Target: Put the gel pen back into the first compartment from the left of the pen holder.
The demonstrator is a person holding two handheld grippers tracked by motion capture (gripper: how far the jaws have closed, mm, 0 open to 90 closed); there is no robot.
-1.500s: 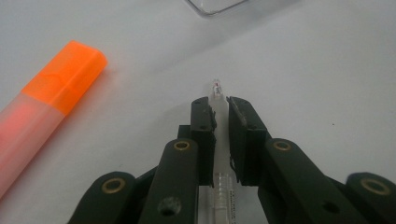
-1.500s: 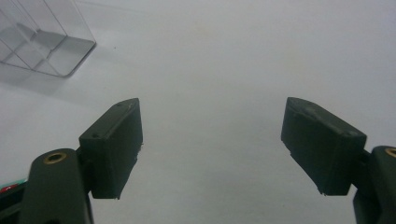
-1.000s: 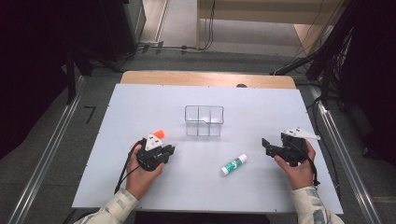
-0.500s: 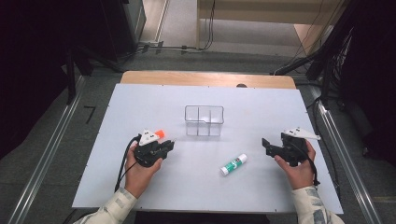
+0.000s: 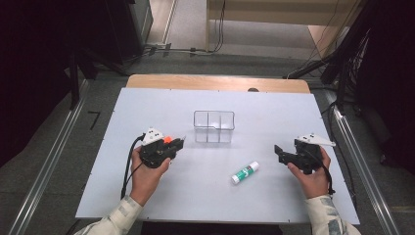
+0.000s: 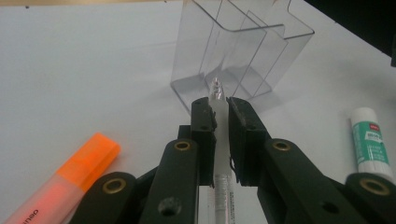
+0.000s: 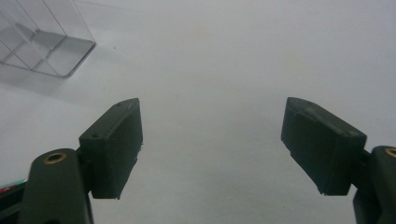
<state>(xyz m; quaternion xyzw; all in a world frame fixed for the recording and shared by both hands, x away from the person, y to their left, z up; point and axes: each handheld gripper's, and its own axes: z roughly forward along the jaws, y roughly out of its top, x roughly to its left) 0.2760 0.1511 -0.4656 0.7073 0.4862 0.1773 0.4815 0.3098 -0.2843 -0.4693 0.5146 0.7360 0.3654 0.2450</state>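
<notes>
White tabletop with three things lying on it

The tabletop (image 5: 122,196) carries a clear divided box (image 5: 214,126) near its middle, a glue stick (image 5: 244,172) lying flat toward the near right, and an orange highlighter (image 6: 70,175) lying flat left of the box.

The table top (image 5: 147,107) is plain white, with a light wooden strip (image 5: 215,82) along its upper edge in the high view. At frame centre stands a clear, colourless organizer (image 5: 214,126). Lower left of the left gripper view lies an orange highlighter (image 6: 65,175); at right, a white glue stick (image 6: 370,142) with a green label. The black left gripper (image 6: 221,116) clamps a translucent white pen (image 6: 217,100).
</notes>
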